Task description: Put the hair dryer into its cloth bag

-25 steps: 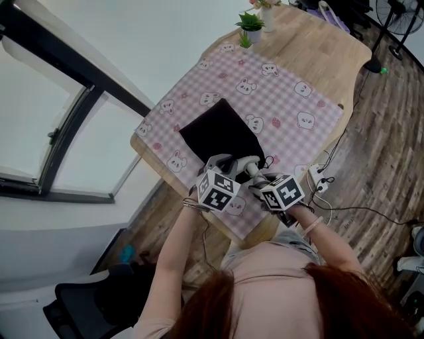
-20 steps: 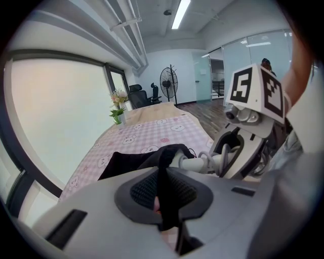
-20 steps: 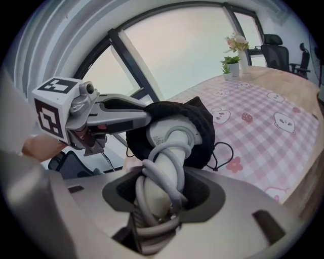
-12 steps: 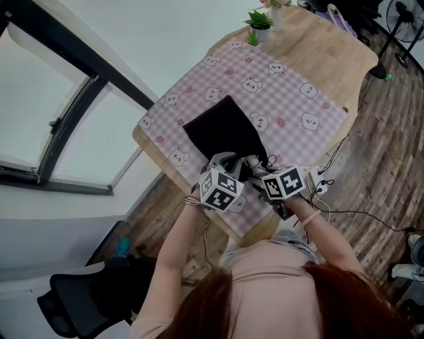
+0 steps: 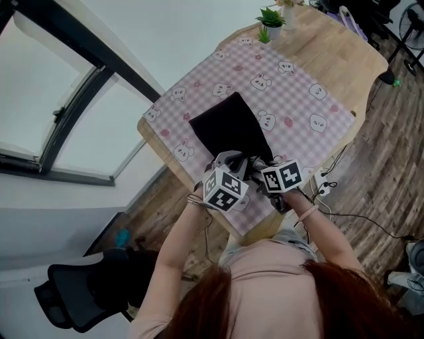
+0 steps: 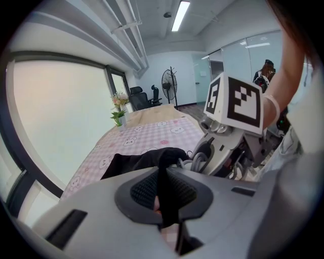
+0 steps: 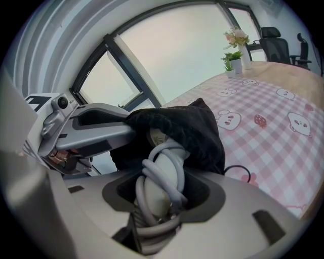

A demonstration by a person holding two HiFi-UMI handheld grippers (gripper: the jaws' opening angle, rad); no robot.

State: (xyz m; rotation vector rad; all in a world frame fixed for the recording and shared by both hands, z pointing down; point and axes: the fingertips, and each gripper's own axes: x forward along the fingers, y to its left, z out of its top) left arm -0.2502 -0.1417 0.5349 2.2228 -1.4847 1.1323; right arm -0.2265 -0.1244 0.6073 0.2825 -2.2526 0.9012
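Observation:
The black cloth bag (image 5: 228, 127) lies flat on the pink checked tablecloth (image 5: 298, 89), its mouth toward me. My left gripper (image 6: 163, 195) is shut on the bag's rim (image 6: 164, 167) and holds the mouth up. In the right gripper view the pale grey hair dryer (image 7: 157, 189), its cord wound round the handle, sits between the jaws of my right gripper (image 7: 159, 197), which is shut on it. The dryer's front end is inside the bag's mouth (image 7: 182, 129), hidden by cloth. In the head view both marker cubes (image 5: 225, 189) (image 5: 281, 177) sit side by side at the table's near edge.
A small potted plant (image 5: 271, 20) and a vase stand at the far end of the wooden table (image 5: 338, 53). A power strip with cables (image 5: 324, 182) lies on the floor at right. A black office chair (image 5: 73, 304) stands lower left, below the window.
My right gripper has moved toward the bag with the hair dryer. Less of the dryer's grey body shows outside the mouth. The left gripper has kept its hold on the rim.

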